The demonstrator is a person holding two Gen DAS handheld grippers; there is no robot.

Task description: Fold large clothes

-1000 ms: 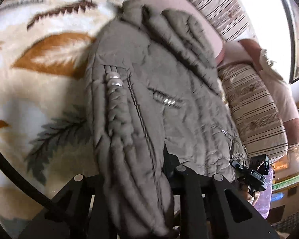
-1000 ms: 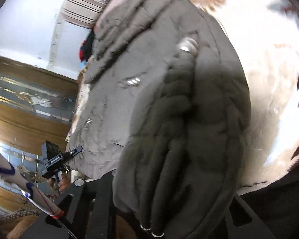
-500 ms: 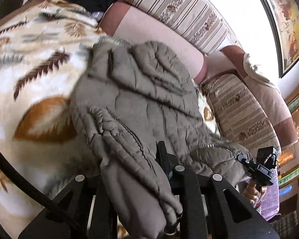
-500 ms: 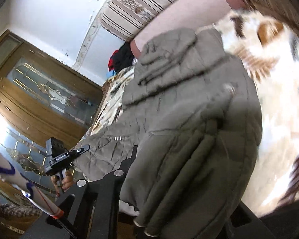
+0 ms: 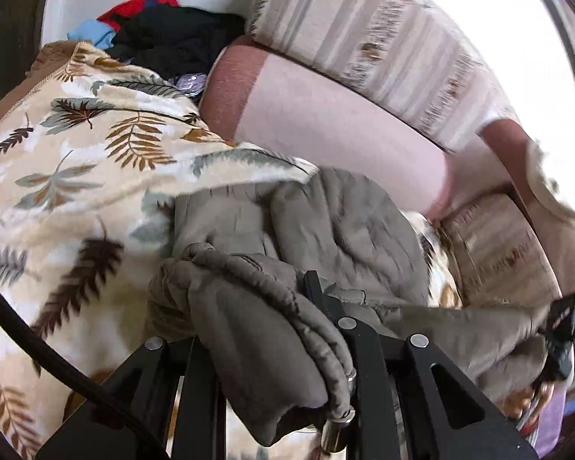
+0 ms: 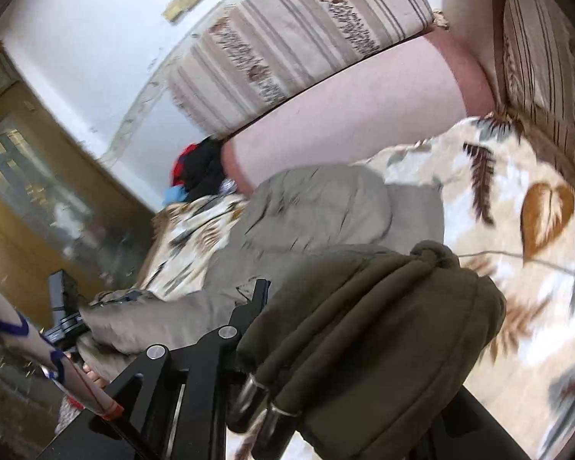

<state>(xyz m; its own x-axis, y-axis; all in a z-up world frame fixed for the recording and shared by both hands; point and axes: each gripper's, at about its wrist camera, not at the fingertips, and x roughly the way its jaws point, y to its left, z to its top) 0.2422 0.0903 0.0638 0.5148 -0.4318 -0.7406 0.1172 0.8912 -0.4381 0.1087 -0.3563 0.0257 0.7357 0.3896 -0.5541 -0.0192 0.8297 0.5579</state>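
Observation:
A grey-brown padded jacket (image 5: pixel 337 226) lies on a leaf-patterned blanket (image 5: pixel 76 145) over a sofa. My left gripper (image 5: pixel 257 306) is shut on a bunched edge of it, and the fabric drapes over the jaws and hides one finger. In the right wrist view the same jacket (image 6: pixel 326 203) stretches away, and my right gripper (image 6: pixel 345 306) is shut on another thick bunch with metal snaps hanging below. Both held edges are lifted off the blanket (image 6: pixel 525 237). Each gripper appears in the other's view: the right gripper (image 5: pixel 563 329) and the left gripper (image 6: pixel 63 314).
The sofa's pink backrest (image 5: pixel 326 122) and striped cushions (image 5: pixel 383 38) stand just behind the jacket. A pile of black, red and blue clothes (image 5: pixel 165 34) sits at the sofa's far end. A wooden glazed door (image 6: pixel 27 199) is at the left.
Both grippers have risen and moved toward the sofa back, carrying the jacket's edge with them. The jacket, which lay spread out flat, now doubles over itself.

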